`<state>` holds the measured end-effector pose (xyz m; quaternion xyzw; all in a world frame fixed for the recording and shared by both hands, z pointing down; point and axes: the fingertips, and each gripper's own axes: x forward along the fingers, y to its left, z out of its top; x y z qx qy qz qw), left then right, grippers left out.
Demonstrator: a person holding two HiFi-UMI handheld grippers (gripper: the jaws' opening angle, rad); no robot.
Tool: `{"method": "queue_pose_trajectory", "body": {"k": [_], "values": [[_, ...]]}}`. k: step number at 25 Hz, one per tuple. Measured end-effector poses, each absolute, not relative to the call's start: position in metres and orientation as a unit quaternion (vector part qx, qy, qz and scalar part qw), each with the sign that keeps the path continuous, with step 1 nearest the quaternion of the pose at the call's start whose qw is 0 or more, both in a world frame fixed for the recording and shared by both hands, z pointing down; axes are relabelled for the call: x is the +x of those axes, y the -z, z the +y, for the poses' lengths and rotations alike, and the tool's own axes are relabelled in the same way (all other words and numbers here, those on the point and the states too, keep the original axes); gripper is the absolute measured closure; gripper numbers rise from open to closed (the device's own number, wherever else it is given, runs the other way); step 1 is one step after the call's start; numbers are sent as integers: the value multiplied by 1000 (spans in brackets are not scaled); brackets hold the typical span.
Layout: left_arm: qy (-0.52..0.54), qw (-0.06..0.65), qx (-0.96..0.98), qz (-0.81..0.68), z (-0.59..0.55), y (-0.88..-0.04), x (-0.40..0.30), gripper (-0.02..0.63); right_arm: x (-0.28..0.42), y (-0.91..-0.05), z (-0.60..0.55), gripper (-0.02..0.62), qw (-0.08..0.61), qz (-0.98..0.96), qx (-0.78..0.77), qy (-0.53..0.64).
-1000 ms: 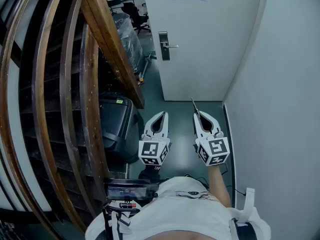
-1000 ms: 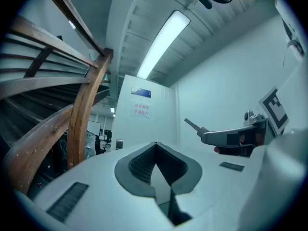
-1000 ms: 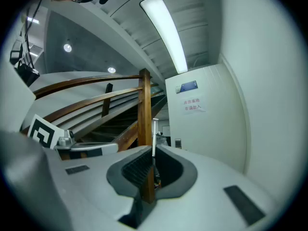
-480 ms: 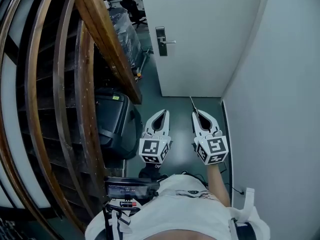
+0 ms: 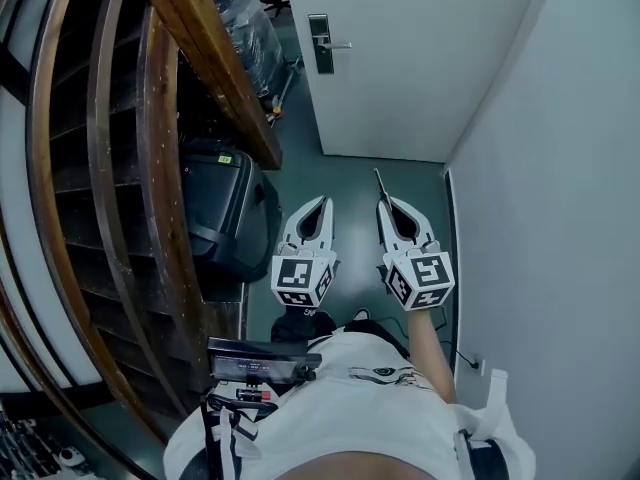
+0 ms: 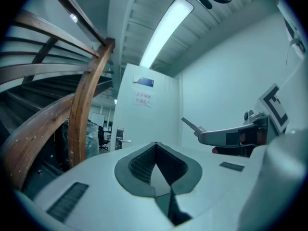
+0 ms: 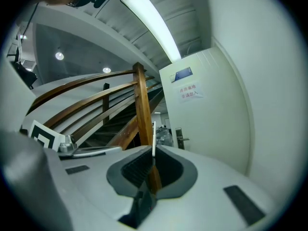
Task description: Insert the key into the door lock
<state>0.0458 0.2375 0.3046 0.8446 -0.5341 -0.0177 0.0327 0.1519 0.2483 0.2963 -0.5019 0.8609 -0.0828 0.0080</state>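
A white door (image 5: 420, 58) stands ahead with a metal lock plate and lever handle (image 5: 321, 44), which also shows far off in the left gripper view (image 6: 120, 139) and the right gripper view (image 7: 180, 138). My right gripper (image 5: 383, 200) is shut on a thin silver key (image 5: 379, 182) that sticks out past its tips; the key's blade (image 7: 153, 138) rises between the jaws. My left gripper (image 5: 325, 201) hangs beside it, shut and holding nothing. Both are well short of the door.
A curved wooden stair rail (image 5: 215, 68) and stair run along the left. A black case (image 5: 225, 213) sits on the floor under it. A white wall (image 5: 560, 188) closes the right side. The teal floor (image 5: 355, 183) forms a narrow passage to the door.
The view has moved forward: door and lock plate have slid up the head view and the grippers sit slightly higher. Both grippers keep their state.
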Motion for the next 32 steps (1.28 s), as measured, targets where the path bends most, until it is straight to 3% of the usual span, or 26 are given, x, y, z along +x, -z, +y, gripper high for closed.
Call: {"method": "queue_pose_trajectory", "body": {"k": [32], "values": [[1,51,871,-488,30,-318,-54,604,32,-318,45,569,7,846,-516,136]]}}
